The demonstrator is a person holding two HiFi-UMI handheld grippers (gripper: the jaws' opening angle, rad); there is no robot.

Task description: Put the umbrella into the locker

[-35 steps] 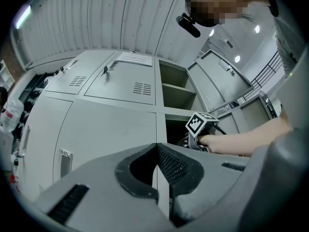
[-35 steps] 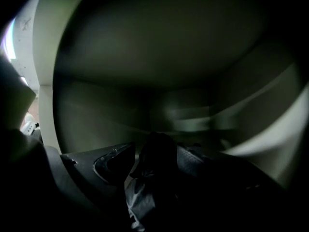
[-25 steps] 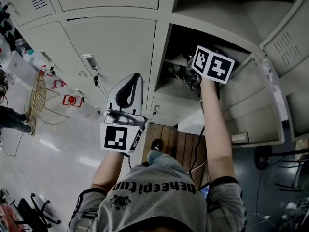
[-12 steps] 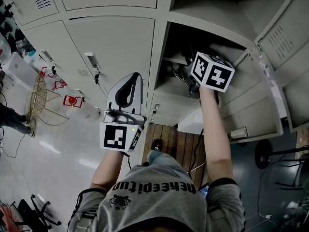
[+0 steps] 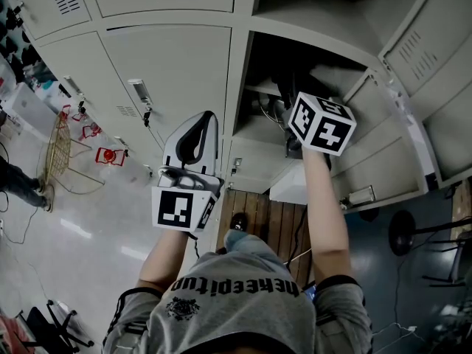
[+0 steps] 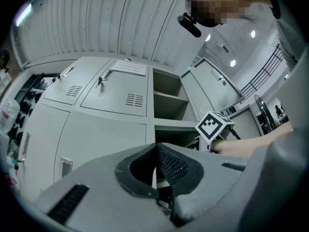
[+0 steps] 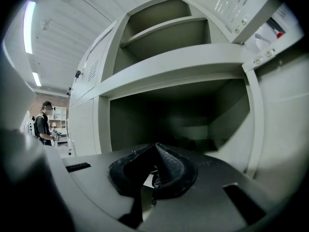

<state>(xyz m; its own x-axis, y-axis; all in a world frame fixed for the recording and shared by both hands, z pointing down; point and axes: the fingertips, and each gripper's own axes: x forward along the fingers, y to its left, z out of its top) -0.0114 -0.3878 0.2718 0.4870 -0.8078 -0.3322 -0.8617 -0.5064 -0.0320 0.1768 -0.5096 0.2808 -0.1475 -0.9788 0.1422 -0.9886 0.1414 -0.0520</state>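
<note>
The open locker compartment [image 5: 254, 135] is dark inside. A dark, curved thing [image 5: 271, 109] lies low in it, probably the umbrella [image 7: 189, 144]; it is too dim to make out. My right gripper [image 5: 290, 124], with its marker cube [image 6: 212, 125], hangs at the mouth of that compartment. Its jaws [image 7: 156, 148] have just been closing and now meet with nothing between them. My left gripper [image 5: 209, 118] is held in front of the closed locker door [image 5: 173, 65]. The left gripper [image 6: 157, 148] is shut and empty.
The compartment's door [image 5: 387, 150] swings open to the right. The compartment above [image 7: 169, 33] is open too, its door [image 5: 431, 39] at the right. On the floor are a wire basket [image 5: 57, 147], a wooden board [image 5: 267, 223] and a chair base [image 5: 413, 234]. A person [image 7: 45, 124] stands far left.
The right gripper has drawn back from inside the compartment to its mouth. The left gripper has stayed in front of the closed door.
</note>
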